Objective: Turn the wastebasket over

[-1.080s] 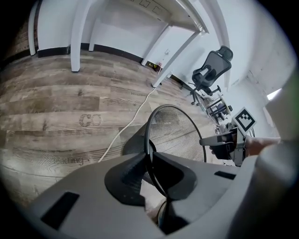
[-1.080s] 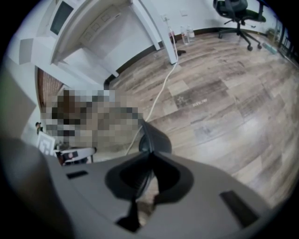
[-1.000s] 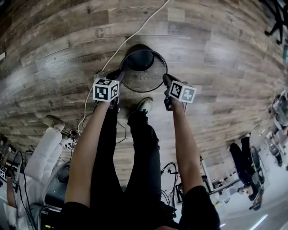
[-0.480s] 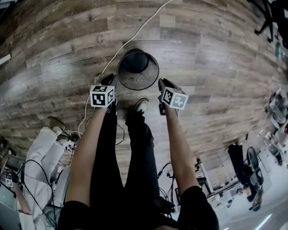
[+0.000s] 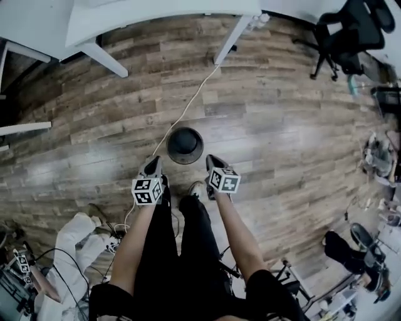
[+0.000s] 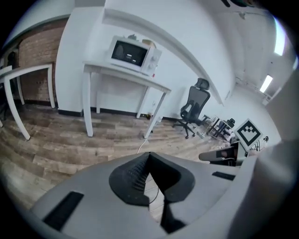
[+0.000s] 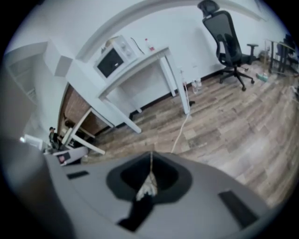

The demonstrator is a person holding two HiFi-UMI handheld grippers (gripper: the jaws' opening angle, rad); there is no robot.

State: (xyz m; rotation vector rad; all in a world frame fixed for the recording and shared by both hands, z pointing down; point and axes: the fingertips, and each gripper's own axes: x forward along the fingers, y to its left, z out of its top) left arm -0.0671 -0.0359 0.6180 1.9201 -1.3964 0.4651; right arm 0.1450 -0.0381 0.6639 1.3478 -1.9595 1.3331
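The wastebasket (image 5: 185, 145) is a dark round mesh bin standing on the wooden floor, seen from straight above and small in the head view. Both grippers hang well above it and touch nothing. My left gripper (image 5: 152, 165) is at the bin's lower left and my right gripper (image 5: 212, 162) at its lower right. The jaws of both have just closed, and nothing is between them. In the left gripper view the left gripper (image 6: 148, 156) has its tips together over bare floor. The right gripper (image 7: 151, 158) looks the same. Neither gripper view shows the bin.
A white cable (image 5: 188, 103) runs from the bin toward white tables (image 5: 163, 15) at the far wall. A microwave (image 6: 131, 53) sits on one table. An office chair (image 5: 348, 31) stands at the far right. Another person (image 5: 69, 247) and cables are at the lower left.
Both grippers have risen from the bin's rim, one at each side, to high above it. The bin stays on the floor and looks much smaller. Tables and chair have come into view.
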